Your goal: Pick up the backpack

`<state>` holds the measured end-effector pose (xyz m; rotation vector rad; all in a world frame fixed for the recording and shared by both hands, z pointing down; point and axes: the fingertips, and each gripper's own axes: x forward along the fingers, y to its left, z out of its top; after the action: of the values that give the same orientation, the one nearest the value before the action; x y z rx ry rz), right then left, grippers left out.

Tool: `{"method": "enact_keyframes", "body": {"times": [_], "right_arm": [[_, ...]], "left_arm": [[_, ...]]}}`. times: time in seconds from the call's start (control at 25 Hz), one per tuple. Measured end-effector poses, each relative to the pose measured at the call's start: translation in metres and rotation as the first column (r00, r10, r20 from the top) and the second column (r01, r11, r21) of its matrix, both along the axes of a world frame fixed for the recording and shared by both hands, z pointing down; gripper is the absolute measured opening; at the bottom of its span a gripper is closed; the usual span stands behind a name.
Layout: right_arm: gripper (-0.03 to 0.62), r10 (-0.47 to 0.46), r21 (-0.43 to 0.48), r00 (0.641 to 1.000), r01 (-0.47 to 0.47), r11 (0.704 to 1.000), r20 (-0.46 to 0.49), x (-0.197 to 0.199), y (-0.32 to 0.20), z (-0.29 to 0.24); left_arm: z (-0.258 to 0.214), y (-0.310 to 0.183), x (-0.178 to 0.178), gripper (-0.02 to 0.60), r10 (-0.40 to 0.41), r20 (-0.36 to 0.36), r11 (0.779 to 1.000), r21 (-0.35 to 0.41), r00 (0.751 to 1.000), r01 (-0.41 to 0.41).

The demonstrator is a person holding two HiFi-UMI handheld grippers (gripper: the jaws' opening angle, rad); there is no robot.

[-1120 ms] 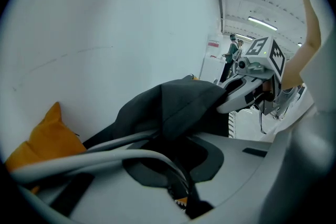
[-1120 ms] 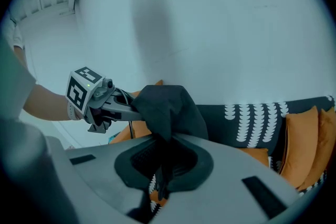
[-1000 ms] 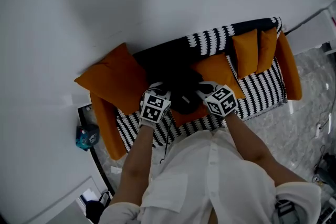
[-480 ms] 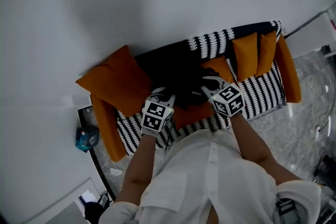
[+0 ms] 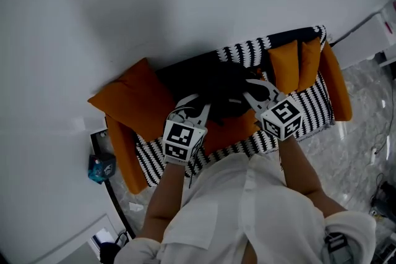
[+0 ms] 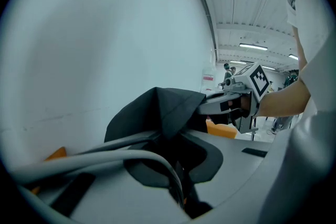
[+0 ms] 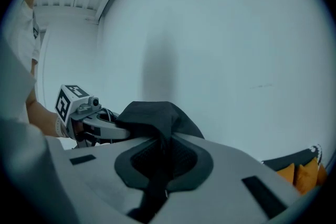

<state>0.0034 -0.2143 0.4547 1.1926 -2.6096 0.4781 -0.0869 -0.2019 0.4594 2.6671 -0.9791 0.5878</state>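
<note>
Plain pale wall [image 5: 154,3] behind a sofa with a black-and-white striped cover and orange side panels [image 5: 312,102], standing on a grey marbled floor [image 5: 362,139].

**Arms.** The left forearm [image 5: 162,195] and right forearm [image 5: 303,173] reach forward from a white shirt [image 5: 247,213], roughly parallel. Each tool is aimed at the wall and tipped slightly below level.

**Left gripper** [image 5: 199,103]. The jaws are pressed together on a fold of the soft black fabric backpack [image 5: 216,85]. In the left gripper view the cloth is drawn down into the slot between the pads.

**Right gripper** [image 5: 252,86]. The jaws are likewise pinched on a fold of the same backpack, with cloth bunched just above the tips.

**Backpack.** It spans from one pair of tips to the other, just ahead of both tools and above the sofa seat. Whether its underside clears the seat cannot be told. Its inside is hidden.

**Sofa contents.**
- A large orange square cushion [image 5: 133,99] leans to the left of the left gripper.
- A pair of smaller orange cushions [image 5: 291,62] stands upright to the right of the right gripper.
- A flat orange cushion [image 5: 232,130] lies on the seat beneath the backpack, between the two tools.

**Floor.** A small blue object [image 5: 101,167] sits beside the sofa end, left of and behind the left gripper.
</note>
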Motion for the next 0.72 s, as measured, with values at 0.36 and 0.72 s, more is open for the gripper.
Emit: {"method": "enact_keyframes", "body": {"times": [0.36,0.72], "right_arm": [[0.029,-0.021,0.156,0.999,0.015,0.988,0.037,0.006,0.009,-0.068],[0.028,-0.036,0.234,0.998,0.024,0.972,0.048,0.008,0.023,-0.104]], "left_arm": [[-0.067,0.004,0.007,0.040,0.002,-0.070,0.991,0.135,0.998,0.007],[-0.103,0.017,0.009,0.040,0.015,-0.104,0.979,0.204,0.995,0.007]]}}
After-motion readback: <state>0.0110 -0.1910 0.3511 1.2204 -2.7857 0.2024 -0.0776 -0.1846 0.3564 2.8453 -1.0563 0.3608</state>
